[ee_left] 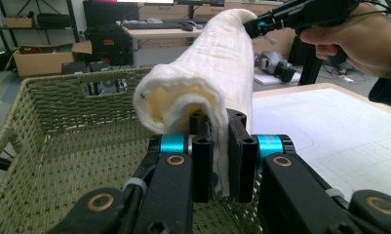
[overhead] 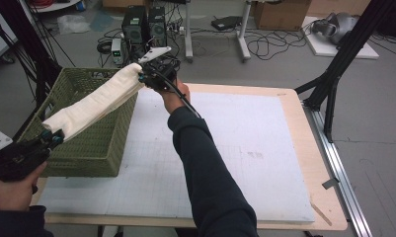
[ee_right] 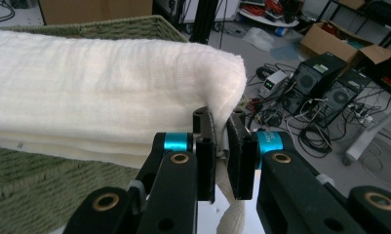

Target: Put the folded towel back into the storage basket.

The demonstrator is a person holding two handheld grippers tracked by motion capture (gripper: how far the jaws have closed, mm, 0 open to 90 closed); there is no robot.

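cream towel (overhead: 94, 101) stretched between both tools above green basket (overhead: 94, 148)

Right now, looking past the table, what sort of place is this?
Most likely a lab or workshop, not a home: desktop computer towers stand on the bare floor amid loose cables, with cardboard boxes behind and black frame struts beside the work table.

A cream-white folded cloth of soft, finely ribbed fabric (overhead: 94, 101) hangs stretched in the air as a long, thick bundle, held up at both ends. It slants above the open green woven basket (overhead: 94, 148), its near end low over the basket's front-left corner and its far end higher, over the back-right corner. Its layers curl over at the near end (ee_left: 183, 100), showing a paler yellow inner fold.
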